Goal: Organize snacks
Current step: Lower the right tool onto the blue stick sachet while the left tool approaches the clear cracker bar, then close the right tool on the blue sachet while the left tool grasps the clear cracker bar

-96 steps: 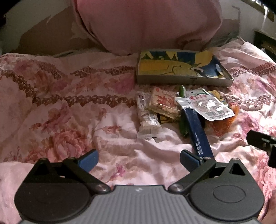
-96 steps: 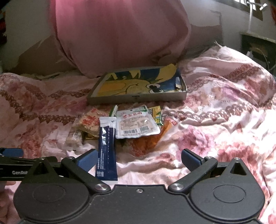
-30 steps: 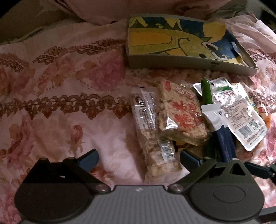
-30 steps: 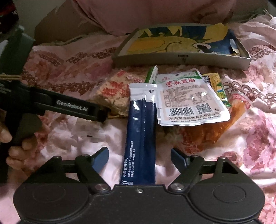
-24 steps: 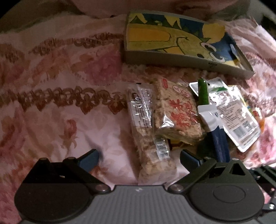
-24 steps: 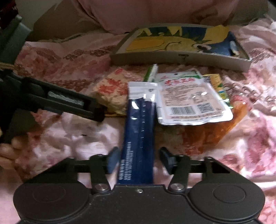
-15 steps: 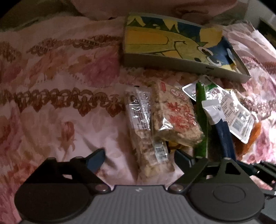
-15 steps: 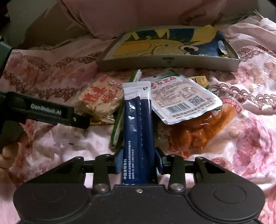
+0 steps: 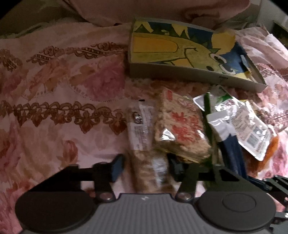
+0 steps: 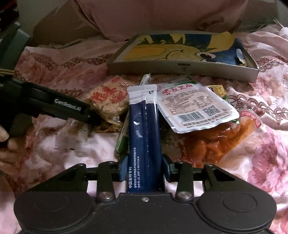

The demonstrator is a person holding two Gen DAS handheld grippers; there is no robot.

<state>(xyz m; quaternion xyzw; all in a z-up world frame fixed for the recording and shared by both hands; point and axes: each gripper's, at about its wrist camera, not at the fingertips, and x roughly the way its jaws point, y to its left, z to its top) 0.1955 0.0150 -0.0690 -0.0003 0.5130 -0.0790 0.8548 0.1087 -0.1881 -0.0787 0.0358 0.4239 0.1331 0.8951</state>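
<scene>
Snack packets lie in a pile on a floral bedspread before a shallow grey tray point(image 9: 180, 70) with a yellow and blue picture inside. My right gripper point(image 10: 144, 170) is shut on a long dark blue stick packet point(image 10: 144, 129), also seen in the left wrist view point(image 9: 232, 149). My left gripper point(image 9: 145, 165) has its jaws closing around a clear-wrapped cereal bar point(image 9: 144, 144), with a small gap on the left side. A rice cracker packet point(image 9: 180, 129) lies right of the bar. A white sachet point(image 10: 194, 106) and an orange snack bag point(image 10: 216, 138) lie further right.
The grey tray point(image 10: 180, 67) sits at the far side of the pile. A large pink pillow point(image 10: 153, 16) rises behind it. A green stick packet point(image 10: 122, 142) lies under the blue one. The left gripper's body point(image 10: 54, 108) crosses the right wrist view at left.
My right gripper has closed fully onto the blue stick packet. My left gripper has narrowed its jaws around the cereal bar and moved forward over it.
</scene>
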